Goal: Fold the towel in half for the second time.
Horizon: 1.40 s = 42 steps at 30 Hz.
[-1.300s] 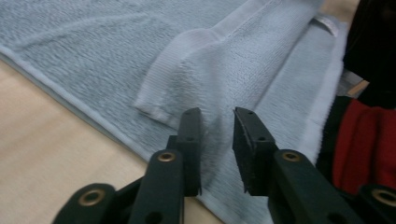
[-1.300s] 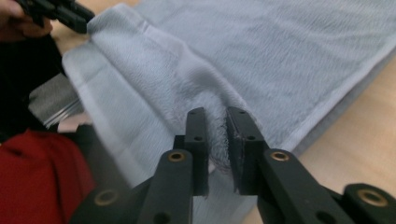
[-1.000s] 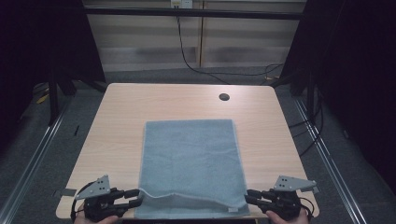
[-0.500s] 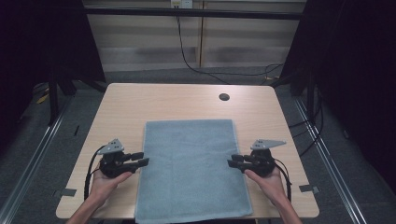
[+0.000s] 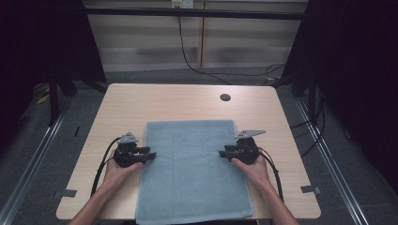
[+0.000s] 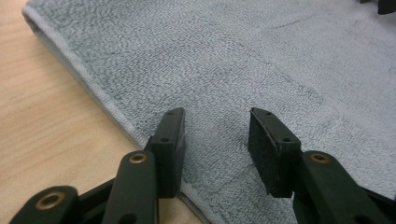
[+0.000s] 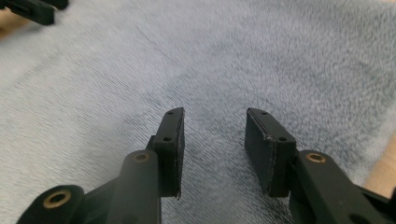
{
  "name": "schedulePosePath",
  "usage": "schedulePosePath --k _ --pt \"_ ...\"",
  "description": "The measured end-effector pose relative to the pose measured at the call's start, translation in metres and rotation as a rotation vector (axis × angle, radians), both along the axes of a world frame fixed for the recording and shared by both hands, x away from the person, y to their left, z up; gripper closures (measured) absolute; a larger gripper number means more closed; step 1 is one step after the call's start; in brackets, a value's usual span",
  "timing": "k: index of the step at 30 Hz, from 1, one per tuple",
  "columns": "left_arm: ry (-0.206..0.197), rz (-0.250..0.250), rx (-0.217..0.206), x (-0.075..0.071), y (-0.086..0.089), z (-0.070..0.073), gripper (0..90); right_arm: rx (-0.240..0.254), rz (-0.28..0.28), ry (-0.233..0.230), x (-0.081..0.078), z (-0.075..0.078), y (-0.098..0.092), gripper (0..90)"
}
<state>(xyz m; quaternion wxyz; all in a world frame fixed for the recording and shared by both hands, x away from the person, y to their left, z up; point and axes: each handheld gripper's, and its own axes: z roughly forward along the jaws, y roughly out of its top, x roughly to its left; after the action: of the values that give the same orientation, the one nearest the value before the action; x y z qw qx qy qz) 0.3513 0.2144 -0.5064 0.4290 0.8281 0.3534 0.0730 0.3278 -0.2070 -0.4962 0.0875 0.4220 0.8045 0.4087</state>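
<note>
A grey-blue towel point(image 5: 192, 168) lies flat on the wooden table point(image 5: 187, 101), its near end at the front edge. My left gripper point(image 5: 150, 156) sits at the towel's left side, halfway along, pointing inward. In the left gripper view its jaws point(image 6: 215, 140) stand open over the towel's hem point(image 6: 93, 88), nothing pinched between them. My right gripper point(image 5: 223, 153) mirrors it at the right side. Its jaws point(image 7: 212, 140) are open above the towel's pile point(image 7: 233, 56). Both pairs of jaws have just been opening.
A round cable hole point(image 5: 225, 97) sits near the table's back edge. Black cables point(image 5: 187, 51) hang behind the table, and dark frame posts stand at both sides. Bare wood flanks the towel left point(image 5: 108, 122) and right point(image 5: 277, 126).
Both hands moved from the towel's near corners, away from the front edge, to the middle of its long sides. Both grippers' jaws stand wider apart, and the towel lies flat.
</note>
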Motion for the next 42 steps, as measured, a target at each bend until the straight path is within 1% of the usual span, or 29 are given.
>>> schedulePosePath --k 2,4,5,6,10,14,15,16,17,18,19,20,21,23,24,25,27,28,29,30,33,34,35,36,37,38,39,41,42 --pt "-0.01 -0.006 0.01 -0.001 0.0 0.0 56.3 -0.007 0.002 0.015 0.0 -0.002 0.0 57.9" --pt "-0.011 -0.011 0.007 -0.005 0.001 -0.001 56.3 -0.016 0.006 0.031 -0.002 -0.005 0.001 56.8" --pt "-0.01 -0.018 0.007 -0.007 0.001 -0.001 56.3 -0.02 0.004 0.023 -0.006 -0.006 0.002 56.8" --pt "-0.006 -0.025 0.006 -0.01 0.002 -0.001 56.3 -0.02 0.005 0.026 -0.009 -0.006 0.002 56.8" --pt "0.019 -0.053 -0.015 -0.025 0.005 0.0 56.3 -0.009 0.032 0.045 -0.029 -0.005 -0.002 57.2" --pt "0.027 -0.075 0.0 -0.044 0.003 0.002 56.2 -0.021 0.06 0.048 -0.052 -0.004 -0.004 57.1" --pt "0.037 -0.08 0.001 -0.049 0.003 0.003 56.2 -0.025 0.066 0.05 -0.057 -0.003 -0.004 57.1" --pt "0.037 -0.09 0.006 -0.054 0.004 0.003 56.1 -0.026 0.07 0.054 -0.063 -0.003 -0.004 57.1" --pt "0.044 -0.094 0.005 -0.059 0.004 0.004 56.1 -0.027 0.073 0.056 -0.068 -0.002 -0.004 57.1" --pt "0.06 -0.102 0.006 -0.063 0.005 0.005 56.1 -0.027 0.084 0.062 -0.073 -0.002 -0.004 57.1" --pt "0.066 -0.119 0.011 -0.069 0.006 0.007 55.7 -0.025 0.09 0.069 -0.078 -0.001 -0.005 57.0" --pt "0.067 -0.126 0.014 -0.072 0.007 0.007 55.5 -0.02 0.099 0.077 -0.084 0.0 -0.005 57.1" --pt "0.076 -0.136 0.011 -0.075 0.008 0.008 55.3 -0.021 0.104 0.084 -0.087 0.0 -0.005 57.0" --pt "0.091 -0.172 0.016 -0.076 0.011 0.011 51.2 -0.015 0.124 0.096 -0.089 0.002 -0.005 56.2" --pt "0.093 -0.172 0.001 -0.074 0.013 0.013 48.3 -0.015 0.125 0.098 -0.088 0.003 -0.006 54.3" --pt "0.094 -0.163 -0.015 -0.071 0.015 0.015 47.5 -0.013 0.118 0.092 -0.086 0.005 -0.007 53.6" --pt "0.08 -0.121 -0.034 -0.061 0.019 0.02 47.3 0.002 0.095 0.064 -0.077 0.01 -0.012 52.1" --pt "0.074 -0.102 -0.034 -0.055 0.02 0.022 47.3 0.004 0.08 0.05 -0.071 0.013 -0.014 51.9" --pt "0.058 -0.077 -0.04 -0.046 0.02 0.024 47.3 0.0 0.062 0.033 -0.064 0.017 -0.017 51.5" --pt "0.055 -0.063 -0.036 -0.04 0.02 0.025 47.2 0.003 0.043 0.01 -0.054 0.02 -0.021 51.4" --pt "0.036 -0.019 -0.029 -0.019 0.02 0.03 46.2 0.023 -0.011 -0.018 -0.031 0.027 -0.031 51.0" --pt "0.034 -0.003 -0.045 -0.01 0.021 0.032 46.2 0.026 -0.033 -0.023 -0.023 0.027 -0.034 51.1" --pt "0.044 0.009 -0.054 -0.005 0.021 0.033 45.9 0.023 -0.05 -0.033 -0.013 0.028 -0.038 51.0" --pt "0.028 0.026 -0.062 0.001 0.022 0.033 45.7 0.018 -0.059 -0.038 -0.007 0.027 -0.039 51.1" --pt "0.034 0.037 -0.064 0.007 0.022 0.033 45.6 0.011 -0.07 -0.039 0.0 0.026 -0.041 51.0" --pt "0.03 0.044 -0.065 0.012 0.021 0.032 45.1 0.007 -0.077 -0.032 0.007 0.024 -0.043 51.0" --pt "0.012 0.062 -0.071 0.016 0.021 0.03 45.1 0.004 -0.085 -0.029 0.013 0.022 -0.044 50.8" --pt "0.034 0.072 -0.06 0.026 0.021 0.025 44.1 -0.003 -0.095 -0.026 0.024 0.016 -0.046 49.9" --pt "0.028 0.084 -0.049 0.029 0.02 0.022 43.4 0.005 -0.105 -0.02 0.029 0.013 -0.047 49.4"
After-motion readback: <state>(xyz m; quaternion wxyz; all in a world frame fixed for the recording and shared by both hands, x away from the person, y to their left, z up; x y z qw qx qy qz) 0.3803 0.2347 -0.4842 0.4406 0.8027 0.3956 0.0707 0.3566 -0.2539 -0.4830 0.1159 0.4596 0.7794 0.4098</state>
